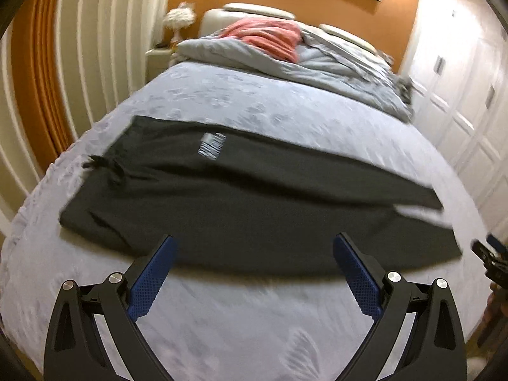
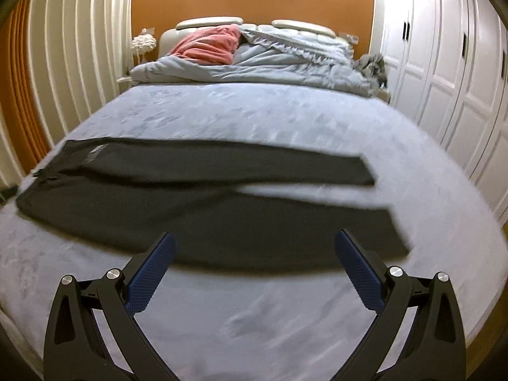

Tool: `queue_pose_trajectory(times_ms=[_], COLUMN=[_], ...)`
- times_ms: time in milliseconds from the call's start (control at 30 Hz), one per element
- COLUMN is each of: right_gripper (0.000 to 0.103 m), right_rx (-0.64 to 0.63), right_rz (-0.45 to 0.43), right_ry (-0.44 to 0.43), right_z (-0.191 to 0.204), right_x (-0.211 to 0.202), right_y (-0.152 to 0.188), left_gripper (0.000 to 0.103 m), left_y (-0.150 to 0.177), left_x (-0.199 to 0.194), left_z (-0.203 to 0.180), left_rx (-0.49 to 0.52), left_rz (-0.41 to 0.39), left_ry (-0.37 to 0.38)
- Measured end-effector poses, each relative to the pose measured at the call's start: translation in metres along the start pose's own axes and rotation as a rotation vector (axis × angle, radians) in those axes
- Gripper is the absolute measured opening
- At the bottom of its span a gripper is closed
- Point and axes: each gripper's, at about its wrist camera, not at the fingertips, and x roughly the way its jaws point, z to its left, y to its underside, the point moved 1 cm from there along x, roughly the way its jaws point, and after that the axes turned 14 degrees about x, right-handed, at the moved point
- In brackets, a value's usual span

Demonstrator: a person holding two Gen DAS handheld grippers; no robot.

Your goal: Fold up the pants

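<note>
Right now the pants lie flat across the bed, waist toward nine o'clock and both legs running toward three, with a narrow wedge of grey sheet showing between the leg ends. A drawstring trails at the waist. The left claw hangs just short of the pants' near edge, its blue pads spread wide and empty. The right claw does the same further along the leg, also gaping and holding nothing. At twelve o'clock a rumpled duvet and a pink blanket sit heaped against the headboard. Orange wall behind, pale curtains at nine, white wardrobe doors at three.
</note>
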Motion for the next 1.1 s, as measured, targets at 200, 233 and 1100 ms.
queue_pose_trajectory(times_ms=[200,233,1100], right_gripper=[0.098,0.098,0.006], right_rx=[0.146,0.176,0.256], right_rz=[0.098,0.098,0.186], right_ry=[0.004,0.024,0.099], right_z=[-0.082,-0.094,-0.158], right_x=[0.095,0.109,0.333], right_y=[-0.072,-0.079,-0.131], left_gripper=[0.097,0.096,0.01], left_y=[-0.064,-0.07,-0.128], left_x=[0.076,0.085,0.278], left_z=[0.128,0.137,0.248], left_rx=[-0.155,-0.16,-0.253], left_rz=[0.083,0.093,0.178], left_ry=[-0.172,-0.202,-0.415])
